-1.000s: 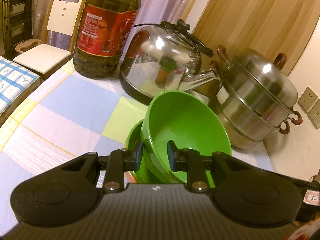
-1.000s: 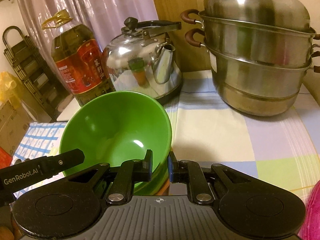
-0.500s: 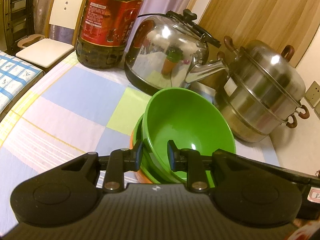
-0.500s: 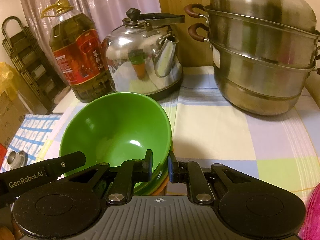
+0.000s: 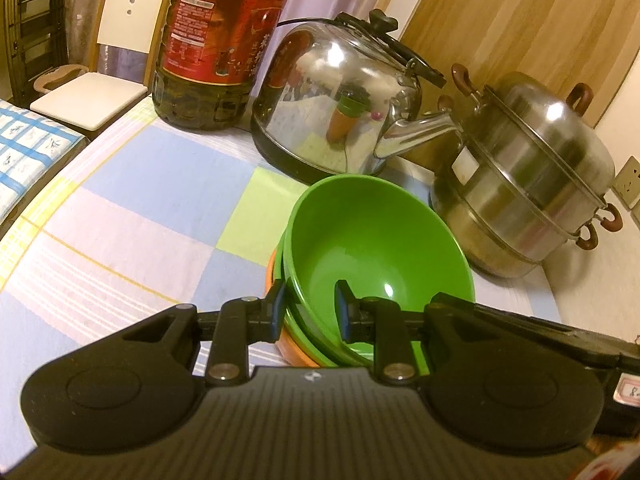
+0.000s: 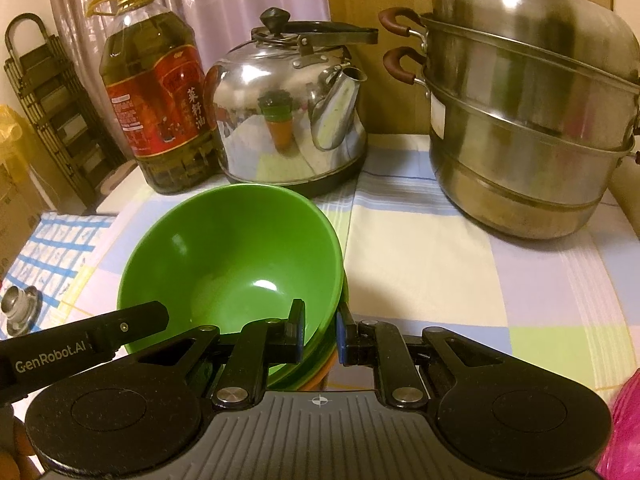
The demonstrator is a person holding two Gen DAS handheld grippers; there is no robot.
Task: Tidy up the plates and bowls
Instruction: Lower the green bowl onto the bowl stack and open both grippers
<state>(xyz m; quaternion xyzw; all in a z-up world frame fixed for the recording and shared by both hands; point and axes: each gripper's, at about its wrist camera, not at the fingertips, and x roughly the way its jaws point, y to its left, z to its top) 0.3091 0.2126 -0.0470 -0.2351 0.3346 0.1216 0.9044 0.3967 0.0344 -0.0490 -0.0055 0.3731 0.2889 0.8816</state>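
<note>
Checked cloth in pale blue, pink and green covers the table, and wood panelling fills the upper right of both views.

At the bottom centre of the left wrist view, the left gripper is closed onto the near rim of the stack of bowls: 1 blue pad sits outside the wall, the other inside the top green bowl. At the bottom centre of the right wrist view, the right gripper pinches the rim on the stack's opposite side, its jaws nearly together, 1 pad inside the top green bowl and 1 outside. The left gripper's black arm enters that view at lower left.

The stack stands at the middle of the table; under the top bowl show a second green rim and an orange one at the bottom, though how many bowls lie between them I cannot tell for sure.

Just behind the stack, upper centre, stands a steel kettle. Upper left of it is a large oil bottle with a red label. At the upper right sits a 2-tier steel steamer pot. A white chair stands at the far upper left of the left wrist view.
</note>
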